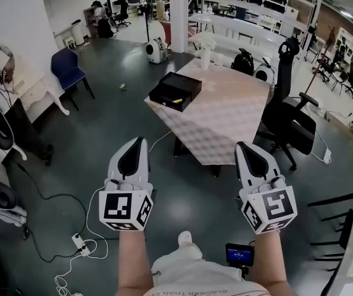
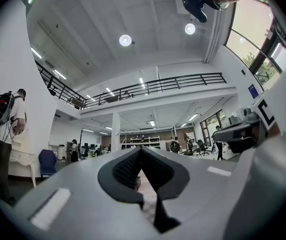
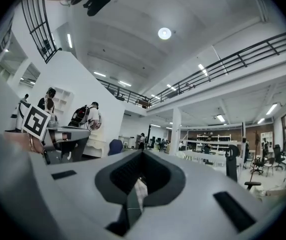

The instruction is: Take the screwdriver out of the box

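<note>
The left gripper and right gripper are shut and empty, far from the black box on the table, where a yellow bit may be the screwdriver, so it is best to get close first, then open one.

What the box holds is too small to tell.

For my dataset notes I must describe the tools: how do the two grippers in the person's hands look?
The left gripper and right gripper are alike: white tapered shells, each with a dark oval recess on top. A white cube with black square markers sits at the rear of each. The forearms are bare, without sleeves.
</note>
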Demonstrator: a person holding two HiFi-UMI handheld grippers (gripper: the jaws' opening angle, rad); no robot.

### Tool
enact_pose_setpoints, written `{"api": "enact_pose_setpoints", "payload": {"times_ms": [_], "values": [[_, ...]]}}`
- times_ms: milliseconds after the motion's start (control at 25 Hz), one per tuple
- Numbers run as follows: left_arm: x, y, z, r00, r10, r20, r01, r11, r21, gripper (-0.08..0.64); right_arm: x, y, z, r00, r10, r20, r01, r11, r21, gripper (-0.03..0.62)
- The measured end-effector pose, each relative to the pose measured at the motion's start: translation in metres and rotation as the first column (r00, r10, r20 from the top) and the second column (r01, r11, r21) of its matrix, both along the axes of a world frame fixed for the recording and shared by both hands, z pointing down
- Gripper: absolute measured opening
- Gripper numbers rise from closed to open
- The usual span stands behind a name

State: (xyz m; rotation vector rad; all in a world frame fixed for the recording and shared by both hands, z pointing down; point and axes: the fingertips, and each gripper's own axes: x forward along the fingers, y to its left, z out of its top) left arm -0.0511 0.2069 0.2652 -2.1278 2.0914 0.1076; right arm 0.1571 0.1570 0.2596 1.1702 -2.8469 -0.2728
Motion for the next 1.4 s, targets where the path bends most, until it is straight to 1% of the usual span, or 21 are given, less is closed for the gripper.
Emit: {"api": "enact_pose_setpoints", "payload": {"times_ms": [120, 280, 400, 480, 720, 920, 1040, 1200, 1400], "values": [[-0.015, -0.042, 0.006, 1.0, 0.018, -0.015, -0.018, 1.0, -0.006, 0.009, -0.022, -0.04, -0.003, 1.0, -0.002, -0.017, 0.003, 1.0, 0.013, 0.005], [-0.034, -0.081, 0.004, 0.999, 0.045, -0.009, -0.045, 0.999, 0.003, 0.009, -0.048, -0.071, -0.008, 1.0, 0.003, -0.025, -0.002, 0.999, 0.033, 0.005], [-0.043, -0.105, -0.001, 0.998, 0.063, 0.001, -0.063, 0.998, 0.008, 0.009, -0.057, -0.095, -0.008, 0.999, 0.024, -0.023, -0.023, 0.999, 0.031, 0.005], [-0.048, -0.118, 0.001, 0.998, 0.067, -0.004, -0.067, 0.998, 0.006, 0.009, -0.06, -0.108, -0.006, 0.999, 0.036, -0.029, -0.035, 0.999, 0.024, 0.005], [-0.062, -0.146, 0.01, 0.998, 0.053, -0.029, -0.054, 0.999, -0.006, 0.009, -0.072, -0.14, 0.001, 0.998, 0.029, -0.049, -0.029, 0.999, 0.015, 0.005], [-0.081, -0.18, 0.014, 0.999, 0.021, -0.028, -0.021, 1.0, -0.014, 0.009, -0.091, -0.182, 0.007, 0.999, -0.001, -0.036, 0.001, 1.0, 0.003, 0.005], [-0.093, -0.206, 0.014, 1.0, 0.005, -0.012, -0.005, 1.0, -0.012, 0.009, -0.103, -0.213, 0.012, 1.0, -0.015, -0.019, 0.015, 1.0, -0.004, 0.005], [-0.109, -0.251, 0.018, 1.0, 0.002, 0.01, -0.002, 0.999, -0.034, 0.009, -0.118, -0.262, 0.019, 1.0, -0.006, -0.001, 0.006, 1.0, -0.021, 0.005], [-0.122, -0.325, 0.019, 1.0, 0.029, 0.011, -0.028, 0.998, -0.055, 0.009, -0.126, -0.333, 0.022, 1.0, 0.03, 0.004, -0.03, 0.999, -0.037, 0.005]]}}
